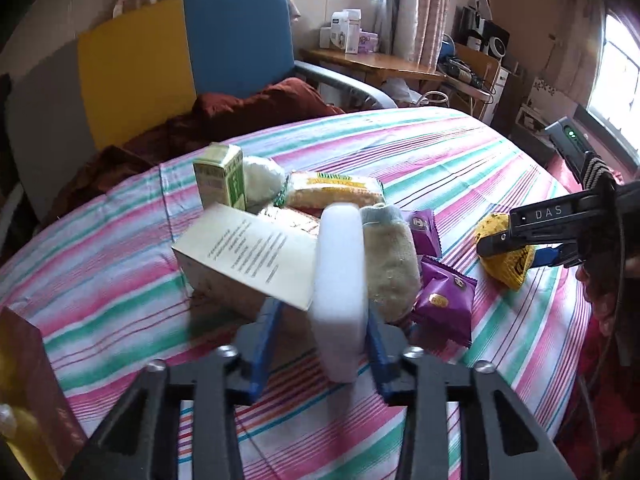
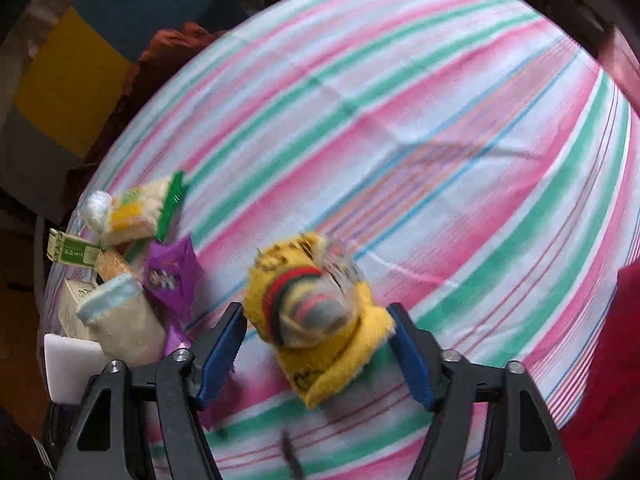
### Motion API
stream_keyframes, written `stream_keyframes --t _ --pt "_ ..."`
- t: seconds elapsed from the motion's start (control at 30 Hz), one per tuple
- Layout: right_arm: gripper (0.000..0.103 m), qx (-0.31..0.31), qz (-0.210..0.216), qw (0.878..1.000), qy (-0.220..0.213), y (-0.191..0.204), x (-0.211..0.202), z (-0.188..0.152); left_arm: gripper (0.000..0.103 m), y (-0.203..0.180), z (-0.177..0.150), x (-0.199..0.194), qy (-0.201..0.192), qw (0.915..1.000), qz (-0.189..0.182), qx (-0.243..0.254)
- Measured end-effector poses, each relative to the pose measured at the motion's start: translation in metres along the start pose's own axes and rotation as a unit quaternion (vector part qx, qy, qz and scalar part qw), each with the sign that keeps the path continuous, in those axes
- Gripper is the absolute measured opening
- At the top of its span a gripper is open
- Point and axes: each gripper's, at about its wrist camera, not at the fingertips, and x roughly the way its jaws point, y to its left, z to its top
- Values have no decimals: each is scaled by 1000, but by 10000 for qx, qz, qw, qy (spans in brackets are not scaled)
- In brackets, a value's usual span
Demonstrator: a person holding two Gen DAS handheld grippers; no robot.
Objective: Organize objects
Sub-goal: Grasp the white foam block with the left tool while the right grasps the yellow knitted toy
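Striped tablecloth (image 1: 420, 148) bears cartons (image 1: 221, 178), purple packets (image 1: 444, 300), white sponge (image 1: 340, 292).

Location: a lived-in home bedroom. Evidence: a bed under a striped sheet (image 1: 420, 152), with a rumpled dark red blanket (image 1: 240, 112) at its head end. A padded headboard (image 1: 160, 64) in yellow and blue panels stands behind it. Curtains (image 1: 424, 8) hang beside a window. A wooden desk (image 1: 372, 64) carries small boxes and electronics.

"DAS" on right hand-held gripper (image 1: 510, 250)
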Motion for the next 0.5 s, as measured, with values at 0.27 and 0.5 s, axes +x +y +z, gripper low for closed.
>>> stream_keyframes --t 0.27,0.5 --pt "41 1 163 9997 -174 -5 -6 -2 22 -1 -9 -9 -106 9996 -218 -150" --pt "41 -110 545 9975 -430 -7 -18 -3 22 2 -22 -36 -195 9985 -372 -346"
